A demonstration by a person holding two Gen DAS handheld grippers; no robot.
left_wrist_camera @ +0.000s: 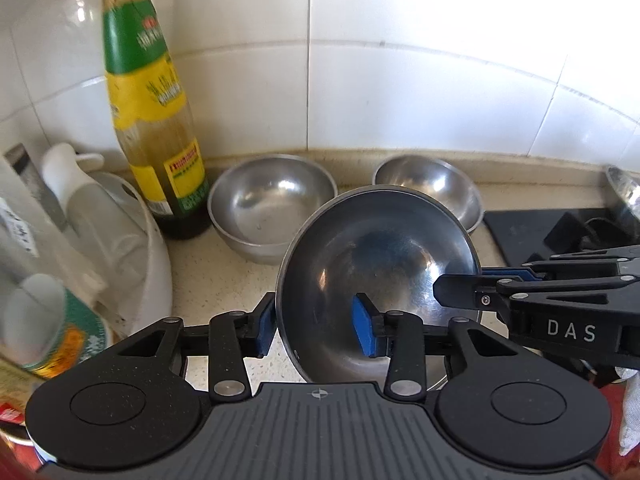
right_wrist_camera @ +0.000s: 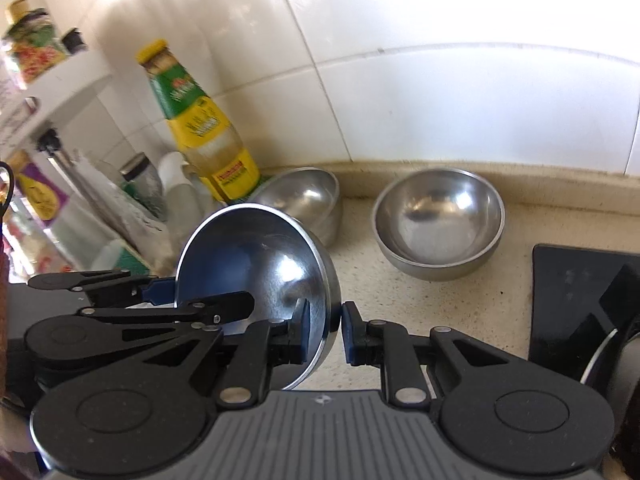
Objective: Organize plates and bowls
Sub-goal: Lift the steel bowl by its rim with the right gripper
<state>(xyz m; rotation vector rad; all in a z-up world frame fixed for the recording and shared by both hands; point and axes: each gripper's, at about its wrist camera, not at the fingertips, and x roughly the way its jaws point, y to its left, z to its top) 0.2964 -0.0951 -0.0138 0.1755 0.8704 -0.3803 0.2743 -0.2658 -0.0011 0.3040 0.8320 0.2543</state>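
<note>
- Both grippers on one steel bowl [left_wrist_camera: 376, 276], tilted up off the counter [right_wrist_camera: 460, 300], near side.
- Left gripper [left_wrist_camera: 316, 330] pinches its left rim; right gripper [right_wrist_camera: 325, 334] clamps the right rim, jaws nearly closed.
- Step: carrying it to stack.
- Next, I reckon: level it, nest into far-left bowl [left_wrist_camera: 272, 200] or far-right bowl [right_wrist_camera: 438, 220].

Bright glare whitens the wall tiles [left_wrist_camera: 440, 40]; fisheye edges bend, slightly blurred.

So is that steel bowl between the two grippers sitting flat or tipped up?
Tipped up. The held steel bowl stands nearly on edge, its empty inside facing the cameras, with the left gripper and right gripper clamping opposite rims.
</note>
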